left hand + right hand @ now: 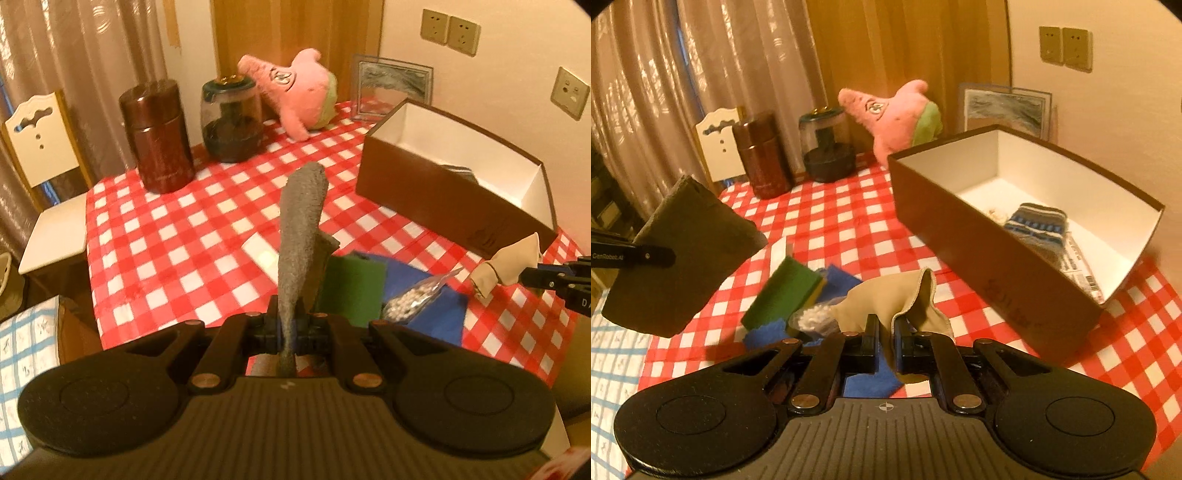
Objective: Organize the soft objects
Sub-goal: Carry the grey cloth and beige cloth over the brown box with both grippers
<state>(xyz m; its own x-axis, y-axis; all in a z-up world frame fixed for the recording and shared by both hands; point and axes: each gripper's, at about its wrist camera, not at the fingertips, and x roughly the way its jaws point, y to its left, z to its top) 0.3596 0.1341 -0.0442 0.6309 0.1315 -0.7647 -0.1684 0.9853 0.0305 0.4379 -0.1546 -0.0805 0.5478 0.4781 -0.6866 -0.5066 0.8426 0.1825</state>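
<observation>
Grey felt (301, 229), limp and light, hung pinched by one edge in your left tool (291, 325), its jaws clenched on it well above the surface (166, 236). Your right tool (886, 334) was clamped on a fold of the beige cloth (886, 295), which sagged around the jaws. Both pieces looked soft enough to drape and slide, so I judge an edge grip deep between the pads holds best. Both tools angled downward toward the checked surface, with the open box (979, 254) just beside the right one. A sponge (783, 291), blue cloth (436, 314) and a bag of beads (410, 306) lay below, not yet sorted.
</observation>
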